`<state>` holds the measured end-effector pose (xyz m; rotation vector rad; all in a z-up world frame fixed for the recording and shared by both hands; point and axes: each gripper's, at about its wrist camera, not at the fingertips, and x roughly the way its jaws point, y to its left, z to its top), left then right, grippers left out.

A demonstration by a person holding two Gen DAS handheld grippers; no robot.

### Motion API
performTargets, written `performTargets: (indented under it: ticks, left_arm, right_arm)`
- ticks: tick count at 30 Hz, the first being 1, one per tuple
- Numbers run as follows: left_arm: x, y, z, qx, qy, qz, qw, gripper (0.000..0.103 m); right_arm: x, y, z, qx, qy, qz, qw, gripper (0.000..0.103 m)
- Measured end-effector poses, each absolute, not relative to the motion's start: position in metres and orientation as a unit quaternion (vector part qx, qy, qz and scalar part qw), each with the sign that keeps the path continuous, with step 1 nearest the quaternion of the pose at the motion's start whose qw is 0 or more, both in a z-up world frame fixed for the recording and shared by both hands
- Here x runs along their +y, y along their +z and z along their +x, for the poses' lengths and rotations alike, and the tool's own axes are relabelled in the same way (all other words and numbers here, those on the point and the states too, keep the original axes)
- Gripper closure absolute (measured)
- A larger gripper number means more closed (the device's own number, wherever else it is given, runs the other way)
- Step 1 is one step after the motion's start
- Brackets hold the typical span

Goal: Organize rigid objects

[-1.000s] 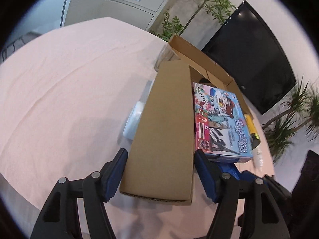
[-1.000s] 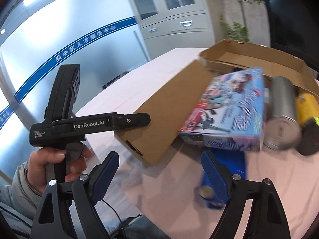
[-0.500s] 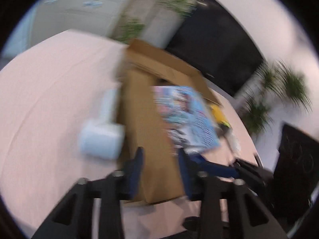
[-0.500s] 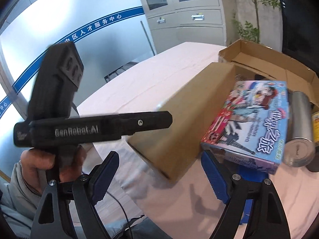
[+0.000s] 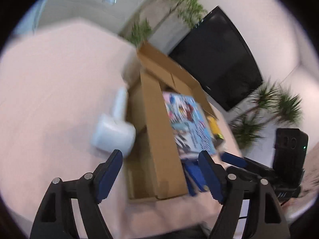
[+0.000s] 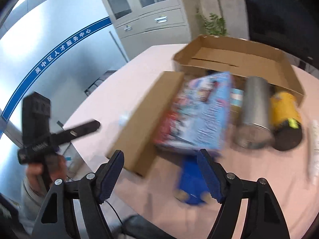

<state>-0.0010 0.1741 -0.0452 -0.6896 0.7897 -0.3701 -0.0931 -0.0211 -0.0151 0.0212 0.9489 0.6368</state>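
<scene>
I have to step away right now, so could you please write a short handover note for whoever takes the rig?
Left gripper: open, empty, fingers either side of the long cardboard box, not clamped.
Right gripper: open, empty, aimed at the colourful game box.
Steel canister and yellow canister lie beside the game box, in front of the open cardboard tray. A white scoop lies left of the long box.
Done: nothing visibly sorted.
Left: all items; frames are blurred, so recheck positions.
</scene>
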Motion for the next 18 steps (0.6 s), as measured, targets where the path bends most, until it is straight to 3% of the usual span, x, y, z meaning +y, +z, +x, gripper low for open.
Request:
performTargets:
  ticks: [1,2,5,6,8,13,16,18]
  left_arm:
    - [0.174,-0.055,0.007,0.381,-0.196,-0.357,0.830,0.037]
    - [0.171,-0.061,0.012,0.383,-0.214,-0.372,0.818,0.055]
    - [0.155,-0.063,0.022,0.382,-0.231,-0.374,0.813,0.062]
    - [0.151,-0.065,0.025,0.385,-0.244,-0.379,0.805,0.073]
    - [0.138,-0.067,0.031,0.389,-0.282,-0.384,0.789,0.083]
    - [0.123,-0.061,0.032,0.379,-0.316,-0.373,0.786,0.083]
    - [0.146,-0.062,0.019,0.370,-0.266,-0.377,0.806,0.083]
    - [0.160,-0.071,0.013,0.381,-0.223,-0.380,0.813,0.078]
  right_arm:
    - [-0.007,-0.016,-0.090,0.453,0.310,0.004,0.836,0.031]
    - [0.003,-0.017,-0.089,0.457,0.314,-0.003,0.832,0.033]
    - [0.022,-0.019,-0.092,0.468,0.324,-0.030,0.822,0.035]
    - [0.023,-0.020,-0.096,0.473,0.324,-0.038,0.819,0.035]
    - [0.025,-0.028,-0.100,0.484,0.316,-0.057,0.814,0.036]
    - [0.026,-0.038,-0.100,0.488,0.282,-0.084,0.822,0.042]
    - [0.025,-0.051,-0.090,0.500,0.258,-0.113,0.819,0.072]
    - [0.023,-0.052,-0.087,0.496,0.257,-0.119,0.821,0.082]
